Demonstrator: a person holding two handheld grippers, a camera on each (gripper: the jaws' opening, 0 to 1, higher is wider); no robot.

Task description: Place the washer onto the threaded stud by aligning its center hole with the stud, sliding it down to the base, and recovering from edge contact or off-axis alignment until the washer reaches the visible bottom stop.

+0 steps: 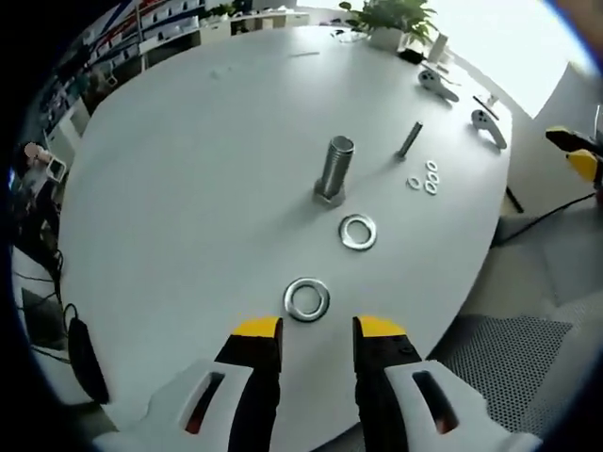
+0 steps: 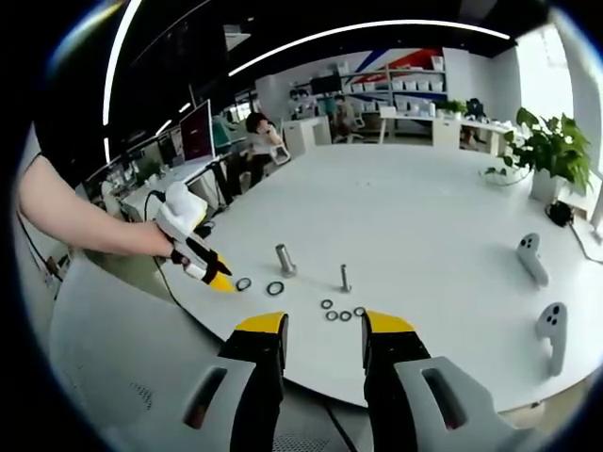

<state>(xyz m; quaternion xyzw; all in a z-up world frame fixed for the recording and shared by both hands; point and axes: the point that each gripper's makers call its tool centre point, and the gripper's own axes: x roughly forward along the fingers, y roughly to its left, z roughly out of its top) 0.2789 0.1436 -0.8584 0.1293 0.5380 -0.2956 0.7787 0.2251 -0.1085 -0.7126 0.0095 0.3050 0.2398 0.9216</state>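
A thick threaded stud (image 1: 335,169) stands upright on its hex base on the white round table (image 1: 188,188). Two large steel washers lie flat in front of it: one (image 1: 358,232) close to the stud, the other (image 1: 307,299) just ahead of my left gripper (image 1: 317,330), whose yellow-tipped jaws are open with nothing between them. In the right gripper view, my right gripper (image 2: 325,325) is open and held back off the table edge. There, a hand holds the left gripper (image 2: 220,281) beside the washers (image 2: 243,283) (image 2: 275,288) and stud (image 2: 284,259).
A thin stud (image 1: 409,139) stands to the right with three small washers (image 1: 424,177) beside it. Two white controllers (image 1: 438,83) (image 1: 490,127) and a potted plant (image 1: 391,24) sit near the far edge. The table edge (image 1: 452,301) runs close on the right.
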